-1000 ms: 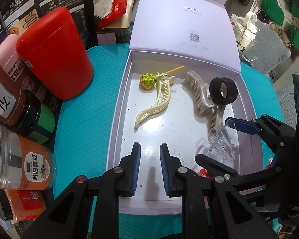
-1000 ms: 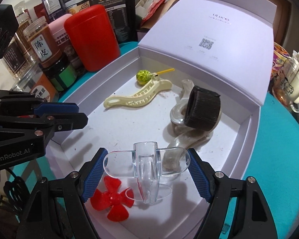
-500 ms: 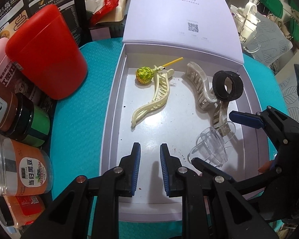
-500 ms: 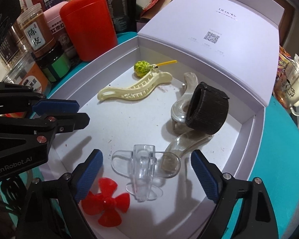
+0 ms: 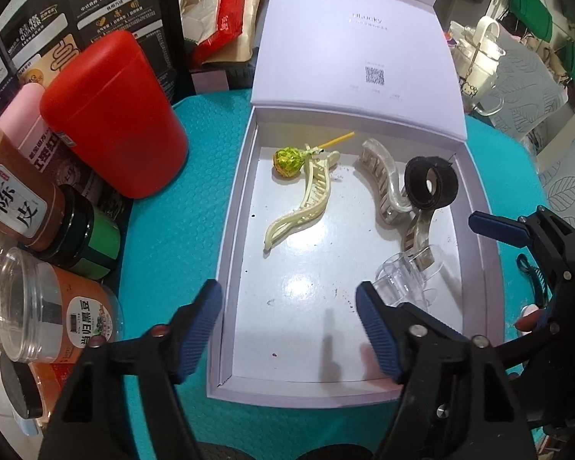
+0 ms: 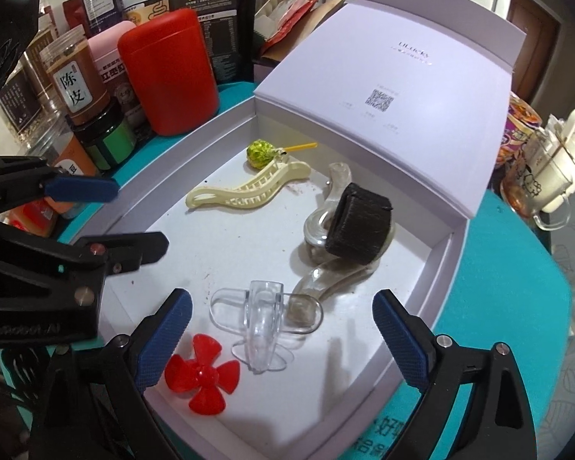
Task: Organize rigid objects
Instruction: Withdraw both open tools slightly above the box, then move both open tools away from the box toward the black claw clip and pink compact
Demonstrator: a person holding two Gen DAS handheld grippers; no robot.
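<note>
Between the left gripper's spread fingers lies bare box floor, open ahead as far as the cream hair clip. Between the right gripper's fingers sits the clear plastic plane, with the red propeller beside its left finger and the black ring on the translucent clip ahead. The raised lid walls the far side, and the red canister and jars crowd the desk beyond the left fingers.

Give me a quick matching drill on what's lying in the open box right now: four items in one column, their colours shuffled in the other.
Items:
1. propeller
2. long hair clip
3. band
4. lollipop wrapper

Colours:
A. black
B. green
C. red
D. cream

Pairs: 1-C, 2-D, 3-A, 4-B
</note>
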